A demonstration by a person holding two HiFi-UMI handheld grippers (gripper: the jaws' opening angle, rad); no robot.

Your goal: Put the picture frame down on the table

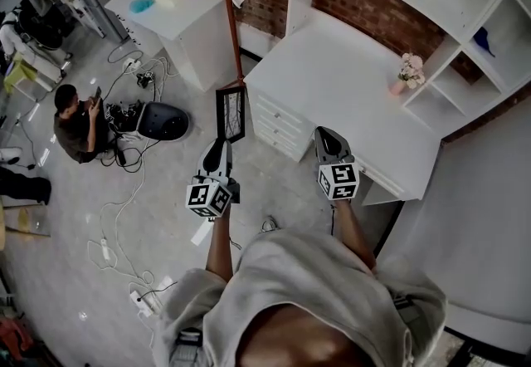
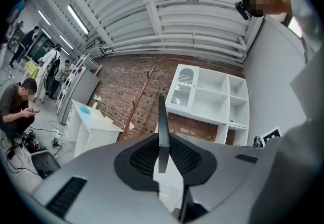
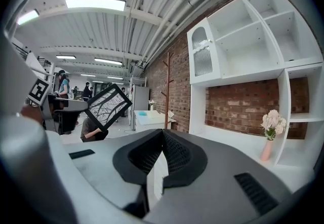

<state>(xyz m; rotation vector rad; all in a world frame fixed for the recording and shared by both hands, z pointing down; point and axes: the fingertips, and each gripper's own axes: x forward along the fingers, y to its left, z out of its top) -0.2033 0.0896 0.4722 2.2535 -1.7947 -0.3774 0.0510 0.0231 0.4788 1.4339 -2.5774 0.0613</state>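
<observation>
The picture frame [image 1: 231,112] is black, with a branch pattern behind its glass. It hangs upright over the floor, just left of the white table [image 1: 348,87]. My left gripper [image 1: 223,148] is shut on its lower edge. In the left gripper view the frame [image 2: 163,116] shows edge-on, pinched between the left gripper's [image 2: 162,156] pads. My right gripper [image 1: 326,136] hovers near the table's front edge, shut with nothing in it. In the right gripper view the right gripper's [image 3: 163,135] tips meet, and the frame [image 3: 107,106] is off to the left.
A small pink vase of flowers [image 1: 407,75] stands at the table's far right, below a white shelf unit [image 1: 469,17]. A wooden coat stand [image 1: 227,8] and a white cabinet [image 1: 178,12] stand to the left. A person [image 1: 77,120] crouches among cables [image 1: 124,216] on the floor.
</observation>
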